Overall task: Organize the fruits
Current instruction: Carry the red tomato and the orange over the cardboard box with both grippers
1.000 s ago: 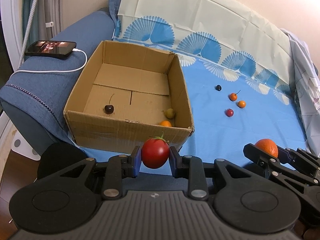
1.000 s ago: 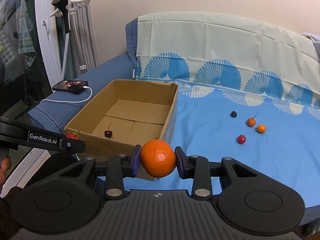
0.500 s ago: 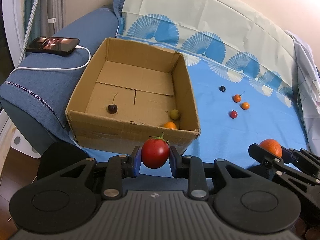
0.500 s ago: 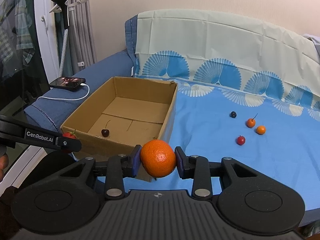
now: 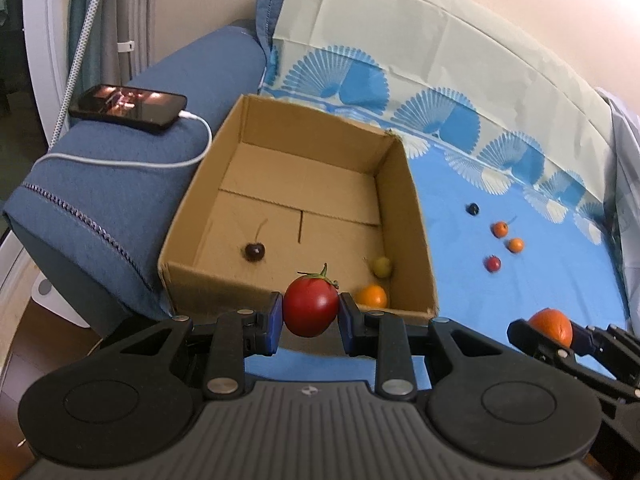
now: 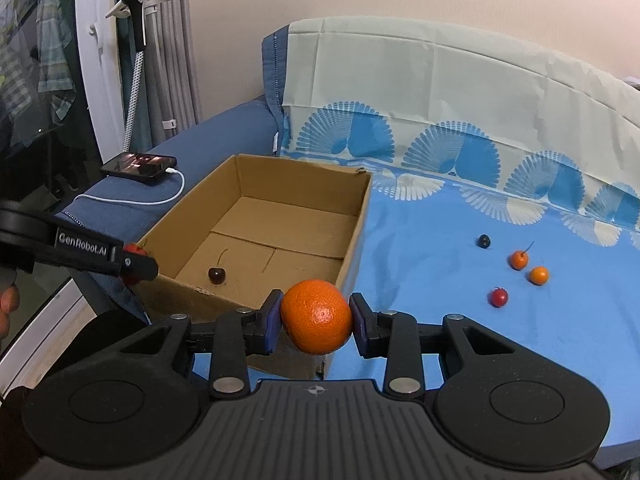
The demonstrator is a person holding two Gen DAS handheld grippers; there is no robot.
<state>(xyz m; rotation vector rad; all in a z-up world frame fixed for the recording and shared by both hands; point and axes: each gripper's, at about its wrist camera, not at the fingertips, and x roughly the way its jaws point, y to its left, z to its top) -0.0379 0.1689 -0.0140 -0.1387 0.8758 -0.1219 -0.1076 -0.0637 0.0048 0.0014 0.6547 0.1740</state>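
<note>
My left gripper (image 5: 310, 312) is shut on a red tomato (image 5: 311, 306) and holds it just above the near wall of the open cardboard box (image 5: 412, 216). The box holds a dark cherry (image 5: 255, 251), a yellow-green fruit (image 5: 382, 266) and a small orange fruit (image 5: 372, 295). My right gripper (image 6: 316, 318) is shut on an orange (image 6: 316, 316), held over the near right corner of the box (image 6: 352, 236). Several small fruits lie on the blue sheet: a dark berry (image 6: 484, 241), two small orange ones (image 6: 519, 259) (image 6: 538, 275) and a small red one (image 6: 498, 297).
A phone (image 5: 128, 103) with a white cable lies on the blue sofa armrest left of the box. The patterned sheet (image 6: 460, 92) covers the sofa back. The left gripper (image 6: 132, 262) shows at the left of the right wrist view, by the box's near left corner.
Both grippers have moved forward toward the box with their fruits. The tomato now hangs over the box's near wall, and the box looms larger in both views.
</note>
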